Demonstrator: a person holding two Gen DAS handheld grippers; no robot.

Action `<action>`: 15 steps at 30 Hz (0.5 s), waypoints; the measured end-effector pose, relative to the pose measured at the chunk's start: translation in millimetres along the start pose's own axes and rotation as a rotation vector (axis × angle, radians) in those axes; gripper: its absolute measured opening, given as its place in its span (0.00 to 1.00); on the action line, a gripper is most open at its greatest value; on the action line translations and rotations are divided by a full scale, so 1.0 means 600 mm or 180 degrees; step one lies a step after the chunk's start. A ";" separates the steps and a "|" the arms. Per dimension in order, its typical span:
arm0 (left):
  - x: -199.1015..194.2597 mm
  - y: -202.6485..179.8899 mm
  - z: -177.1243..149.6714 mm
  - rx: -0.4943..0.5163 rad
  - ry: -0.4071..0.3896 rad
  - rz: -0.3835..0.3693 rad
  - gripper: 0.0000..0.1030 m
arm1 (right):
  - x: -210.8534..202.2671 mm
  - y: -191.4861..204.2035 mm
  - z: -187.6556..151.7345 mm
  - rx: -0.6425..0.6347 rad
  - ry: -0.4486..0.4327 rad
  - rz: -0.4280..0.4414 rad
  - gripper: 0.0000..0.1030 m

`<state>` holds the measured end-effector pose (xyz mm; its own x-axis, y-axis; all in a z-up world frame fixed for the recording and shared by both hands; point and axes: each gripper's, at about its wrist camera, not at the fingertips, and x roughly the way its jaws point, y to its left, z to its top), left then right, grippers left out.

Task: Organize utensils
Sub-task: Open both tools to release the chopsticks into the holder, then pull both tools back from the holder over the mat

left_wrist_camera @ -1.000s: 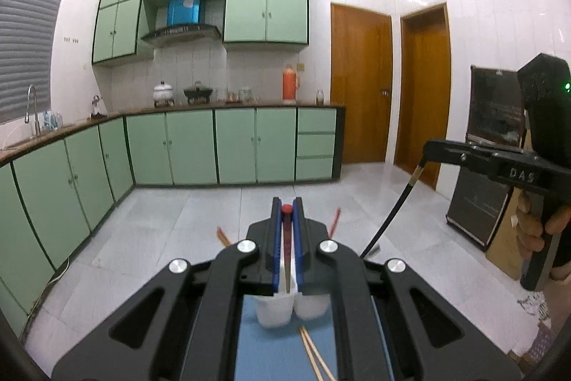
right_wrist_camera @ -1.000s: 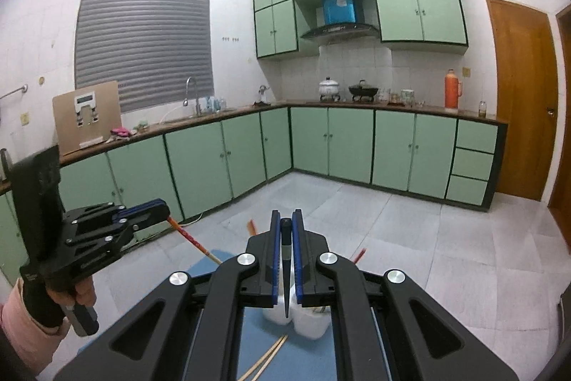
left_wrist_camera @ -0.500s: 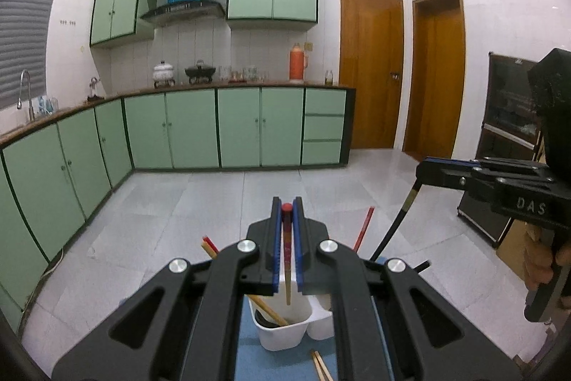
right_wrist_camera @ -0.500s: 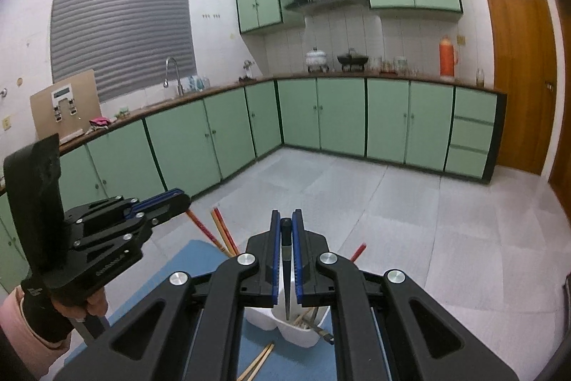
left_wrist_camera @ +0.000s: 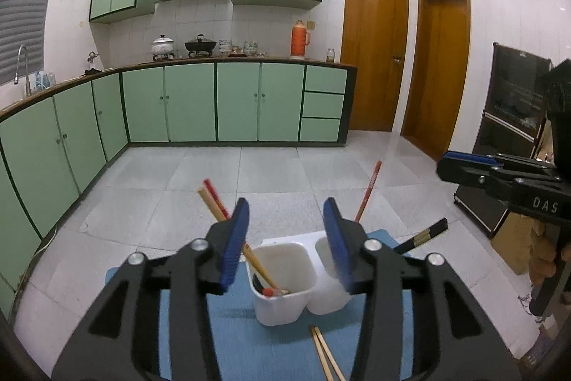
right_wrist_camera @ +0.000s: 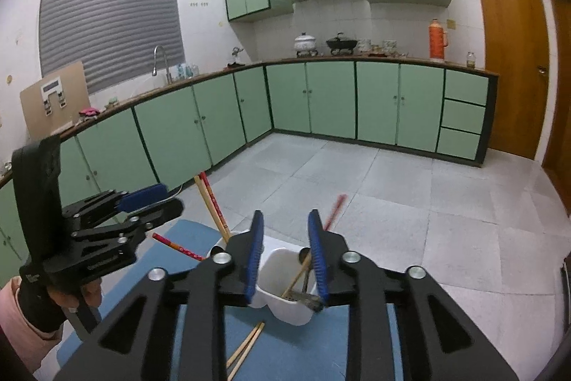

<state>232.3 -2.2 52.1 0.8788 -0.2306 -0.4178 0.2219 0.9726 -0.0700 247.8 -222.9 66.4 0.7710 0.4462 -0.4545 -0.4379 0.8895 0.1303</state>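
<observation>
I have both grippers poised above the white two-compartment utensil holder (left_wrist_camera: 282, 277), which stands on the blue mat (left_wrist_camera: 228, 341) at the lower centre of each wrist view.

The left gripper (left_wrist_camera: 285, 234) has just been opening; its blue pads (left_wrist_camera: 233, 238) stand well apart with nothing between them. A red-tipped chopstick (left_wrist_camera: 271, 291) lies at the bottom of the left compartment, which I judge to be the piece just let go.

The right gripper (right_wrist_camera: 285, 252) has likewise just been opening, by a narrower gap, and its jaws are empty. Below them the right compartment (right_wrist_camera: 285, 288) holds a wooden stick and what looks like a dark-headed utensil.

Chopsticks (left_wrist_camera: 214, 202) lean out of the holder toward the upper left, and one red chopstick (left_wrist_camera: 367, 191) leans to the upper right. I read the tilt as the sticks being longer than the cups are deep.

A loose wooden pair (left_wrist_camera: 324, 356) lies on the mat near the bottom edge, just in front of the holder; I judge it still to be sorted.

Limits of view:
- The loose pair is cut off by the frame edge and by the gripper bodies.
- The red stick in the right wrist view is blurred.
- The holder's far right wall is hidden behind a finger.
- A black stick (left_wrist_camera: 424, 234) at mid-right: its lower end is hidden.
</observation>
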 end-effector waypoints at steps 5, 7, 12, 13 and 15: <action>-0.045 0.005 -0.017 -0.0023 -0.0099 0.0070 0.68 | -0.050 -0.003 -0.025 0.0039 -0.0163 -0.0185 0.58; -0.065 0.003 -0.030 -0.0052 -0.0147 0.0108 0.79 | -0.071 0.002 -0.044 0.0040 -0.0225 -0.0281 0.73; -0.103 -0.001 -0.074 -0.0152 -0.0164 0.0160 0.88 | -0.112 0.015 -0.099 0.0079 -0.0302 -0.0449 0.93; -0.108 -0.003 -0.084 -0.0173 -0.0157 0.0174 0.89 | -0.119 0.019 -0.113 0.0103 -0.0320 -0.0476 0.94; -0.118 -0.006 -0.110 -0.0226 -0.0141 0.0198 0.90 | -0.127 0.026 -0.140 0.0131 -0.0285 -0.0517 0.94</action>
<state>141.3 12.5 22.4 0.9082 -0.1692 -0.3829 0.1372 0.9845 -0.1097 143.3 -251.7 29.1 0.8689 0.3017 -0.3923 -0.2864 0.9530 0.0984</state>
